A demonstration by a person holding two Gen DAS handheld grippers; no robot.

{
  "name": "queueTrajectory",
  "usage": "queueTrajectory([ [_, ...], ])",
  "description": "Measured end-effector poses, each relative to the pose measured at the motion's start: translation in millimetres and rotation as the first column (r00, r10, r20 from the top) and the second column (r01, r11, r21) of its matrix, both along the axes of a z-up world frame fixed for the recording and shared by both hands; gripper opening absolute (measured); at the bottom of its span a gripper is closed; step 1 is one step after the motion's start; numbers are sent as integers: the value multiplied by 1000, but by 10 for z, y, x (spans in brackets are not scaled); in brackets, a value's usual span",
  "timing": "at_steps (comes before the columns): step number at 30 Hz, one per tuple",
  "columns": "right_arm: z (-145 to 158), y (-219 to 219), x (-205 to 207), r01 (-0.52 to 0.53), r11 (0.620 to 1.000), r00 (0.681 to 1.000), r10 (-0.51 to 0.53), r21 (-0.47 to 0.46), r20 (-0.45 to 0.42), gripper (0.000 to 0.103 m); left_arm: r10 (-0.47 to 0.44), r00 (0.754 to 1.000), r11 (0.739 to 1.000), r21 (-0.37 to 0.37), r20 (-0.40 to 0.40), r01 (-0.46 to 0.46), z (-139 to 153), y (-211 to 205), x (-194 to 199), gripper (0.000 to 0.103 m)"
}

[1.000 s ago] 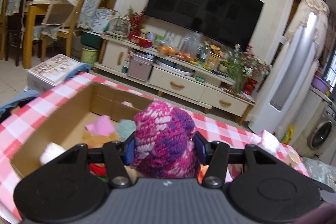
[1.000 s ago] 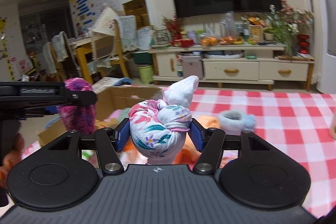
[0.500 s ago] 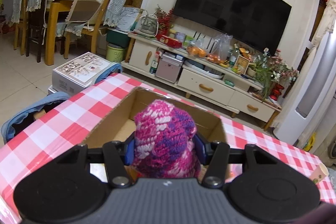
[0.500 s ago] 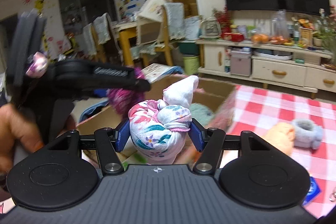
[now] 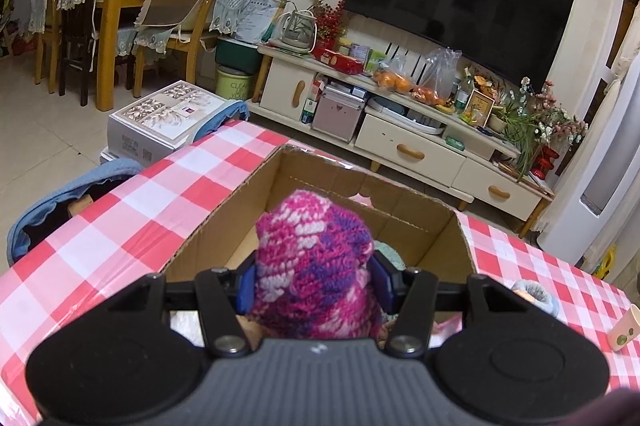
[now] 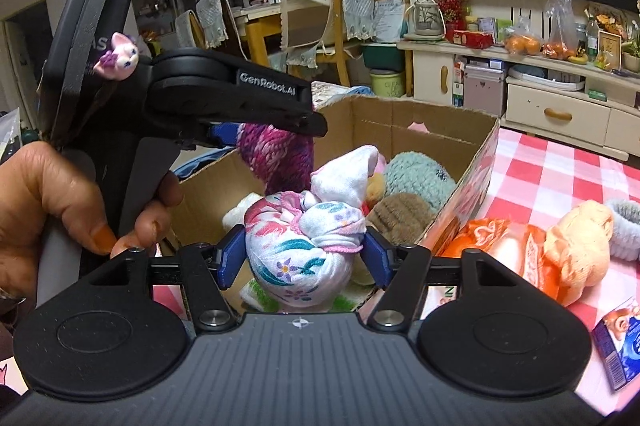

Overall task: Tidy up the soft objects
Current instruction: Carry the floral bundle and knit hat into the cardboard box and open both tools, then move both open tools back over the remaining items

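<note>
left gripper (image 5: 314, 284): pads pressed against both sides of a pink and purple knitted ball (image 5: 314, 262), holding it over the open cardboard box (image 5: 240, 202) on the red and white checked tablecloth (image 5: 120, 226).

right gripper (image 6: 301, 258): jaws opening, with a knotted floral cloth bundle (image 6: 304, 246) between them, above the near edge of the box. the blue pads stand just beside the bundle; firm contact cannot be confirmed.

box contents: a pale green fuzzy item (image 6: 420, 178) and a brown fuzzy item (image 6: 404, 218) lie inside.

outside the box, on the cloth to the right: an orange packet (image 6: 492, 246), a peach soft item (image 6: 580, 246).

a hand (image 6: 60, 210) grips the left tool's handle.
</note>
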State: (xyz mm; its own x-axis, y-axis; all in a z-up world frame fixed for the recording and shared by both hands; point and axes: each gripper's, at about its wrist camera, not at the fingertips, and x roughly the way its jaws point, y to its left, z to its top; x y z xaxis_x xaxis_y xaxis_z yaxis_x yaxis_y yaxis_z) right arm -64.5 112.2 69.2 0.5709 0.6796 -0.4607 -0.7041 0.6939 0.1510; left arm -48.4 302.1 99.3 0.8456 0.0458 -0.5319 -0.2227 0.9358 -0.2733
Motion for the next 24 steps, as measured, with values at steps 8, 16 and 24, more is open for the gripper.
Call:
queueTrajectory([
  [8, 68, -84, -109, 13, 999, 1000, -14, 34, 19, 100, 23, 999, 999, 24, 23, -24, 96, -59, -80, 77],
  [16, 101, -274, -212, 74, 995, 996, -77, 70, 37, 103, 17, 999, 999, 35, 39, -18, 174, -159, -154, 91],
  [24, 91, -454, -196, 154, 983, 987, -157, 98, 24, 103, 2, 998, 999, 40, 56, -4, 202, -313, -207, 100],
])
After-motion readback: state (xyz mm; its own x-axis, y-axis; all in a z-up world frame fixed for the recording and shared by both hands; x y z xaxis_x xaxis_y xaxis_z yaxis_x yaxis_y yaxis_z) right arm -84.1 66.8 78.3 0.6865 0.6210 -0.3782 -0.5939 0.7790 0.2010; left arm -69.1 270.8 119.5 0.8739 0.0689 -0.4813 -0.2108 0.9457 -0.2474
